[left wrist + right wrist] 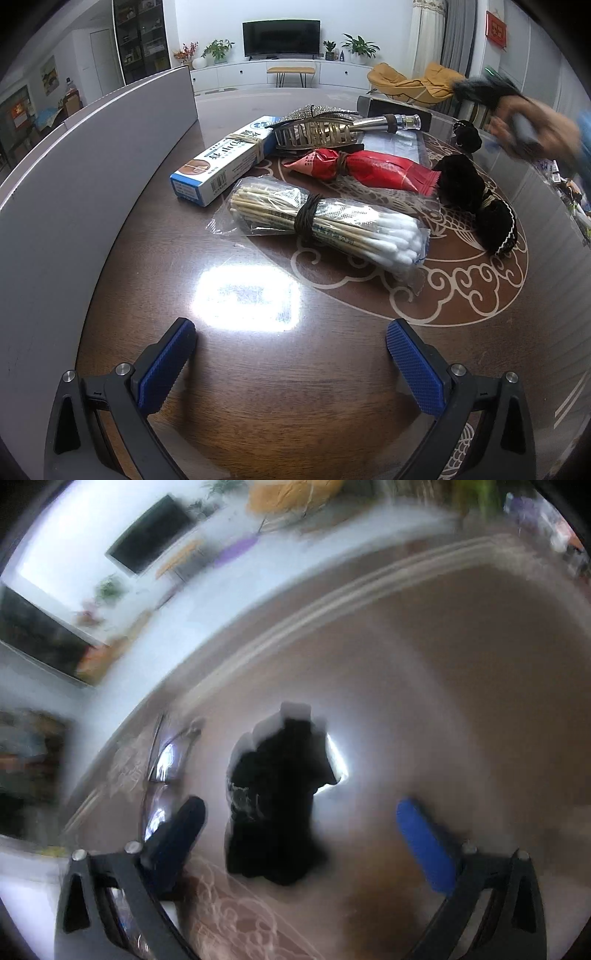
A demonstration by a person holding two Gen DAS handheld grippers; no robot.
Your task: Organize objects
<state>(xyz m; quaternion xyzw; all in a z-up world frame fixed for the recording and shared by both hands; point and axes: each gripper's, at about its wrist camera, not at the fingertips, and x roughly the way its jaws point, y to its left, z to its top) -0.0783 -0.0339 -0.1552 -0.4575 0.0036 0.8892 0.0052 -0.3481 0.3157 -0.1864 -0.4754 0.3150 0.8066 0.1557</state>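
Where swabs (325, 225) lie, a box (221, 162) flanks them.

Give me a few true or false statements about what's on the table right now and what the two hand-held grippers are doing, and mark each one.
1. The cotton swab pack is bound around its middle by a dark band. True.
2. The left hand-held gripper is shut on the swab pack. False: its fingers are spread apart over bare table, holding nothing.
3. The blue and white box lies left of the red packet. True.
4. The red packet lies nearer the left gripper than the swab pack does. False: it lies farther back.
5. The right hand-held gripper is open above a black object. True, though that view is blurred.
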